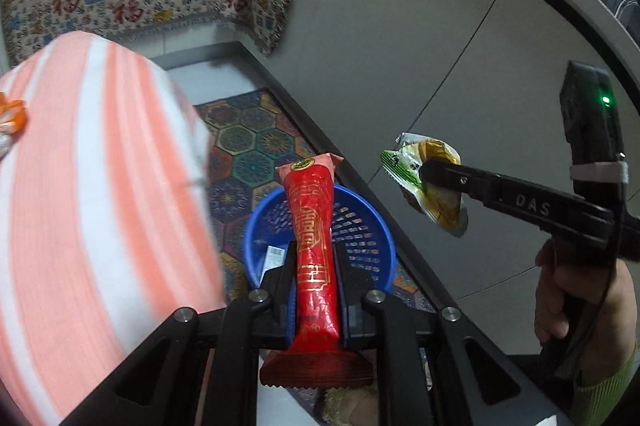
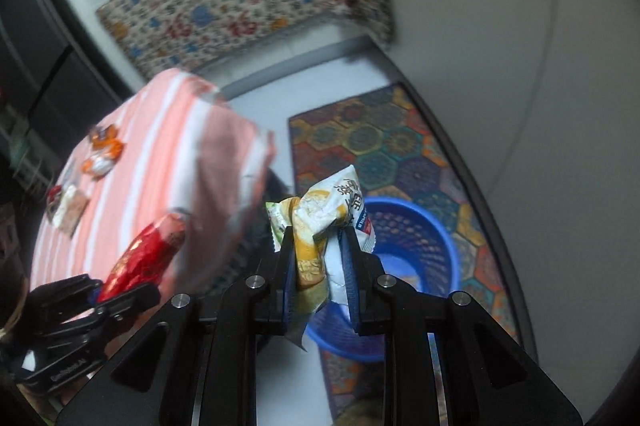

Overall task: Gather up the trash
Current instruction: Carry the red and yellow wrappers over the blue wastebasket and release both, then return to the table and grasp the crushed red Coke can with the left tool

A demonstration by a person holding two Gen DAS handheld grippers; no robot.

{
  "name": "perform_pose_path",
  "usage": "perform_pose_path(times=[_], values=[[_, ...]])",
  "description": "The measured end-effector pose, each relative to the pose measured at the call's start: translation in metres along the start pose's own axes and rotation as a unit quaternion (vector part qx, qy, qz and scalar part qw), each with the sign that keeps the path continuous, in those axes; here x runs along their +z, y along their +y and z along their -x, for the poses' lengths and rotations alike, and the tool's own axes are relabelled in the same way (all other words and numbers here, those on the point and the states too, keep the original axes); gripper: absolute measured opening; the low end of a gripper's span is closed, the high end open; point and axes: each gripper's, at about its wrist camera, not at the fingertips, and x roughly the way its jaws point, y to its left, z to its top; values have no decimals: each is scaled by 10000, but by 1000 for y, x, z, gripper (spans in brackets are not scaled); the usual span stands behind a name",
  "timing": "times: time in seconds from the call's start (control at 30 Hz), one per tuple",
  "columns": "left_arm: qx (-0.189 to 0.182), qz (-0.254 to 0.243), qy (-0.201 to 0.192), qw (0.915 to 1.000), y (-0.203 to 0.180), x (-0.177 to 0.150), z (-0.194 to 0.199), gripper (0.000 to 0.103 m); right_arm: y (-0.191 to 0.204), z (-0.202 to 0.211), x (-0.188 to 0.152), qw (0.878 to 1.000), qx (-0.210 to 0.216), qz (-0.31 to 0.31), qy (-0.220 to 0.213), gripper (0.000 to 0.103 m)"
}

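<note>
table wrappers (image 2: 100, 154) (right wrist view only)

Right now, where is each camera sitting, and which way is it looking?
Left wrist: rides the left gripper, looking down its fingers at the red wrapper above the blue basket; the right gripper and hand show.
Right wrist: rides the right gripper, looking at its crumpled wrapper; the left gripper shows.
Both share the basket, striped table and rug.
</note>
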Motion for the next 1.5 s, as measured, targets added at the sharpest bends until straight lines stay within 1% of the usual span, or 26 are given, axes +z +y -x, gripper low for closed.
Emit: perform_pose_path(times=[0.1, 0.23, 0.53, 0.6, 0.63, 0.67, 0.73, 0.8, 0.87, 0.93, 0.97, 1.0, 1.03, 1.07, 1.1, 1.13, 1.17, 1.23, 1.3, 1.33, 1.37, 1.4, 1.5], values=[[-36, -27, 112, 9999, -9, 7, -25, 16, -16, -3, 1, 9998, -79, -191, 49, 20], [-54, -63, 234, 9997, -16, 11, -49, 16, -25, -9, 5, 9992, -149, -374, 88, 20], [-28, -123, 379, 9992, -27, 13, -76, 16, -34, -17, 10, 9978, -236, -614, 114, 21], [-28, -180, 397, 9990, -28, 17, -84, 18, -36, -17, 9, 9975, -271, -638, 100, 22], [-27, -195, 401, 9990, -28, 18, -89, 21, -37, -17, 9, 9974, -280, -666, 78, 27], [-15, -209, 415, 9989, -29, 20, -94, 32, -39, -16, 9, 9971, -286, -701, 25, 28], [11, -190, 408, 9990, -28, 23, -101, 46, -40, -14, 11, 9967, -283, -762, -60, 44], [12, -143, 364, 9992, -26, 24, -102, 46, -42, -9, 10, 9962, -333, -794, -132, 46], [-10, -113, 295, 9995, -25, 24, -95, 46, -42, -3, 11, 9959, -386, -792, -226, 50], [21, -168, 142, 9998, -26, 23, -80, 46, -40, 3, 14, 9953, -497, -751, -356, 63], [66, -230, 38, 9997, -27, 21, -68, 46, -38, 6, 16, 9950, -556, -710, -428, 66], [104, -271, -55, 9996, -28, 20, -56, 46, -35, 8, 17, 9947, -602, -669, -492, 72], [126, -286, -125, 9994, -28, 20, -47, 47, -32, 11, 19, 9942, -658, -627, -573, 79], [144, -301, -218, 9992, -26, 16, -32, 50, -29, 12, 21, 9938, -700, -593, -632, 83], [171, -307, -314, 9989, -22, 12, -15, 51, -25, 15, 22, 9933, -736, -549, -702, 91], [204, -288, -382, 9986, -20, 10, -6, 54, -20, 17, 24, 9929, -759, -503, -767, 95], [246, -252, -463, 9983, -14, 5, 8, 58, -14, 19, 24, 9925, -778, -436, -832, 96], [363, -208, -571, 9975, 0, -7, 32, 61, -1, 19, 26, 9926, -774, -269, -898, 97], [643, -193, -599, 9959, 21, -23, 54, 61, 18, 17, 25, 9932, -697, -42, -928, 97], [777, -189, -590, 9951, 30, -29, 58, 61, 28, 16, 24, 9937, -630, 85, -921, 98], [1003, -166, -561, 9932, 44, -39, 67, 61, 41, 14, 23, 9941, -539, 241, -905, 98], [1149, -125, -544, 9918, 55, -46, 74, 61, 53, 11, 21, 9942, -456, 393, -888, 98], [1508, 170, -508, 9871, 95, -70, 95, 61, 102, 1, 7, 9915, -197, 1024, -773, 98]])
